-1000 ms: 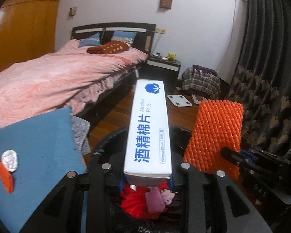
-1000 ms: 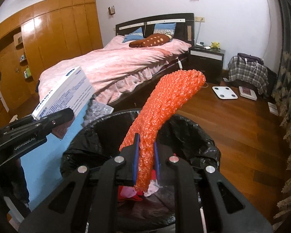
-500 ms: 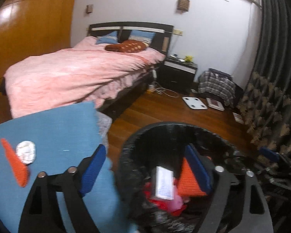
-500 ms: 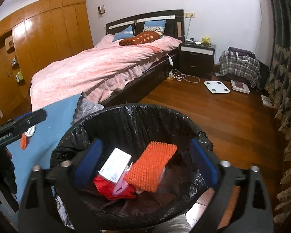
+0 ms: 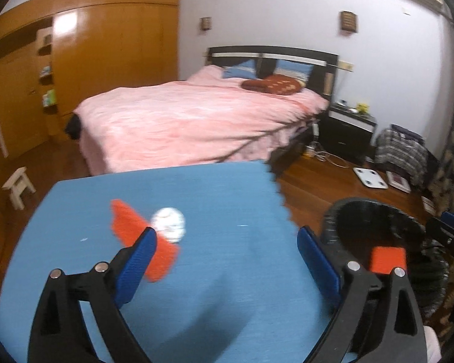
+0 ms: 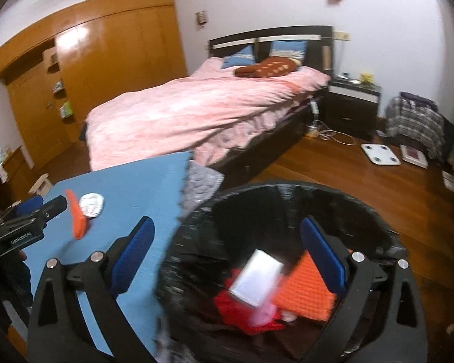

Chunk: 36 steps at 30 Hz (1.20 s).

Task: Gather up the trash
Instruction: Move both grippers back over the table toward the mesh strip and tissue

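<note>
Left wrist view showed the left gripper opening wide with nothing between its pads, above a blue mat. An orange strip lay on the mat, its long axis running from upper left to lower right, touching a white wad. The right gripper was opening too, empty, over the black bin holding a white box and orange pad. Beyond stood a pink bed on wooden floor.

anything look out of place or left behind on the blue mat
Yes: an orange strip and a crumpled white wad lie touching on the blue mat, while the other trash is already in the black bin.
</note>
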{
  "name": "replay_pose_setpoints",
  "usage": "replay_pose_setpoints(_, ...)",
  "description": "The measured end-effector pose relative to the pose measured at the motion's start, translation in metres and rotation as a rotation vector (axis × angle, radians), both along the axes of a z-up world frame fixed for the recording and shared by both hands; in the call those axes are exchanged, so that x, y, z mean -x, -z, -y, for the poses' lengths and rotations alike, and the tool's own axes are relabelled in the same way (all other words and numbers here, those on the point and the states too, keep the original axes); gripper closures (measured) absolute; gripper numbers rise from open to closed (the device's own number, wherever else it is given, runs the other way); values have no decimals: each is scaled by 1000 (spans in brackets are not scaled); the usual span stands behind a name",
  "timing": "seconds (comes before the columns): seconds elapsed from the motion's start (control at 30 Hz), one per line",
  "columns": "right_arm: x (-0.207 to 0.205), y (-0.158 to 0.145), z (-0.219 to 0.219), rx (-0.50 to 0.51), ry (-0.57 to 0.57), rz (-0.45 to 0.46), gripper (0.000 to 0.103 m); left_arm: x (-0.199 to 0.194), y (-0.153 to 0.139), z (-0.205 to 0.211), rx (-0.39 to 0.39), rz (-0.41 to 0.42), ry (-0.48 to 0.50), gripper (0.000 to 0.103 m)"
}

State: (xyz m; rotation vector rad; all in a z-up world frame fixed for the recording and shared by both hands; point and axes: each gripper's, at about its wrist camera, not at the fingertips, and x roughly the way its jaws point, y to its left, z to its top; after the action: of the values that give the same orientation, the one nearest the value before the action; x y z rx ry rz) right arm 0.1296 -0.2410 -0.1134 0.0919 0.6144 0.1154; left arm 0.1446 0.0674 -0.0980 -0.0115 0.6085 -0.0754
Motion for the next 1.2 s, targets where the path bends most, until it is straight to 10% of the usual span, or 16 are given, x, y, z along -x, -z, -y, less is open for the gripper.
replay_pose_setpoints(0.53, -70, 19, -115, 56, -175, -14, 8, -26, 42, -80, 34, -60, -113, 11)
replay_pose_setpoints(1.2, -108, 56, -146, 73, -216, -64, 8, -62, 83, -85, 45, -125, -102, 14)
